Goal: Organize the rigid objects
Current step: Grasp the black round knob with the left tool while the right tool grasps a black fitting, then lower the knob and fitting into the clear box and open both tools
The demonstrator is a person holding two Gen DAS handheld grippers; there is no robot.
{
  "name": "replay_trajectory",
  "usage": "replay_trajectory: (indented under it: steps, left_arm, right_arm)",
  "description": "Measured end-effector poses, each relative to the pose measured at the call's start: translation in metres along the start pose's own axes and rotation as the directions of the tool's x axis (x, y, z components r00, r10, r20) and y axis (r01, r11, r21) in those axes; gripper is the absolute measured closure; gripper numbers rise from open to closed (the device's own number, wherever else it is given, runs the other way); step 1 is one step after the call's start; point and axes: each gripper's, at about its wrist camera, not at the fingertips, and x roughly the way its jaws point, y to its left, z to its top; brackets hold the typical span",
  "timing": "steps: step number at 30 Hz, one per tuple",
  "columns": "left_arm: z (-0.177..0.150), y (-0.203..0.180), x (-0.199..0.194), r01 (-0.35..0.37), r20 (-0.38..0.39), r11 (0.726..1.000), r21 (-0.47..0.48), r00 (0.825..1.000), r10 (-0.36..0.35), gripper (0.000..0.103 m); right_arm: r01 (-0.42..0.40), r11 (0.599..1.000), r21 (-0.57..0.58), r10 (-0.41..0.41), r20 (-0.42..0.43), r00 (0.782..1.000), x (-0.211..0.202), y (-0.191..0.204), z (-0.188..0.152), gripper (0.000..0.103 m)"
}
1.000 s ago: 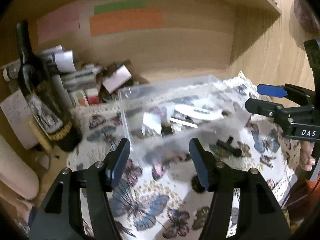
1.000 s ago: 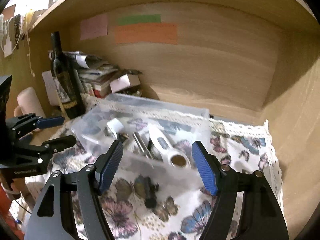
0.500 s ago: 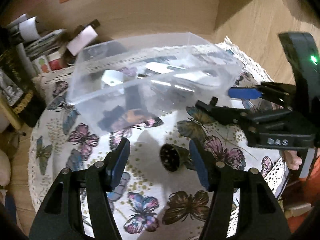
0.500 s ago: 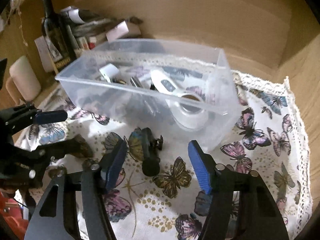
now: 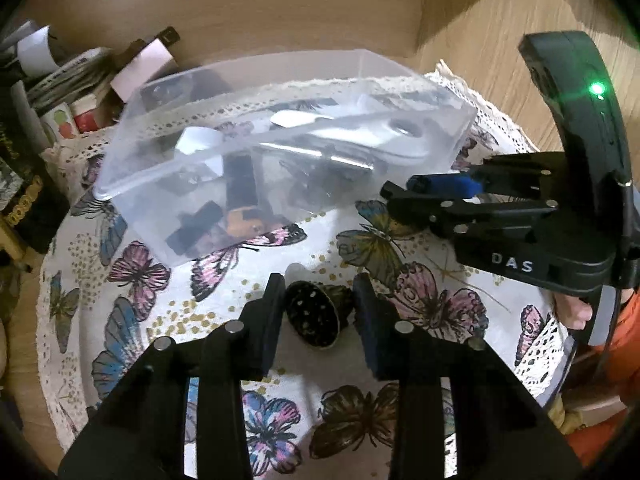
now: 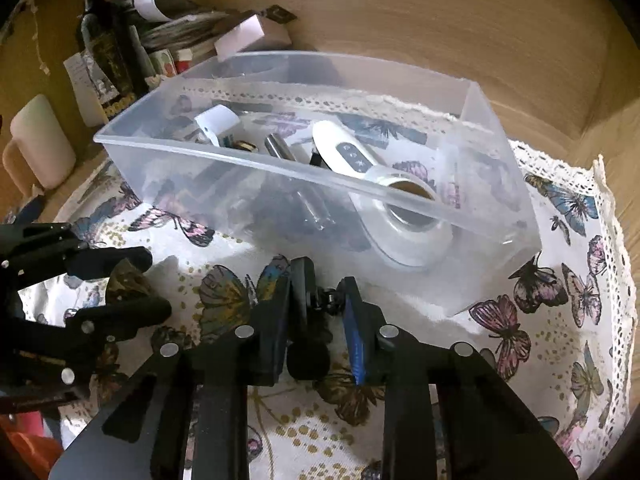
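Observation:
A dark round capsule [image 5: 314, 316] lies on the butterfly cloth [image 5: 136, 272]. My left gripper [image 5: 319, 282] is closing on it, and both pads touch its sides. The right wrist view shows this gripper [image 6: 158, 282] at the left edge with the capsule [image 6: 128, 278] between its fingers. A black clip [image 6: 307, 320] lies in front of the clear plastic box [image 6: 240, 156]. My right gripper [image 6: 315, 292] is closing on the clip, with the pads pressed against it. From the left wrist view, the right gripper [image 5: 400, 186] reaches in from the right, next to the box [image 5: 280, 152].
The box holds a white handheld device [image 6: 348, 156], a tape roll [image 6: 412, 236], a metal cylinder and other small items. A wine bottle [image 6: 106, 40], stacked papers and cartons stand at the back left. Wooden walls close in behind and to the right. A hand [image 5: 572, 312] holds the right gripper.
Both grippers came down to the cloth and tilted more downward. The left jaws narrowed around the capsule. The right jaws narrowed around the black clip.

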Motion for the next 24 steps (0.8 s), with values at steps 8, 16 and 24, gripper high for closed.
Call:
replay_trajectory:
  steps: [8,16,24]
  left_arm:
    - [0.009,0.014,-0.027,-0.034,0.077,0.998,-0.043,0.996,0.037,0.068]
    - [0.028,0.024,-0.064,-0.072,0.218,0.994,-0.088,0.972,0.09,0.068]
    - [0.054,0.031,-0.09,-0.078,0.313,0.99,-0.118,0.943,0.112,0.068]
  right_arm:
    - [0.016,1.0,0.003,-0.016,0.118,0.993,-0.043,0.002,0.007,0.08]
    - [0.036,0.999,0.014,-0.038,0.253,0.967,-0.085,0.0,0.019,0.08]
    - [0.034,0.999,0.039,-0.045,0.347,0.937,-0.106,-0.007,0.037,0.08]
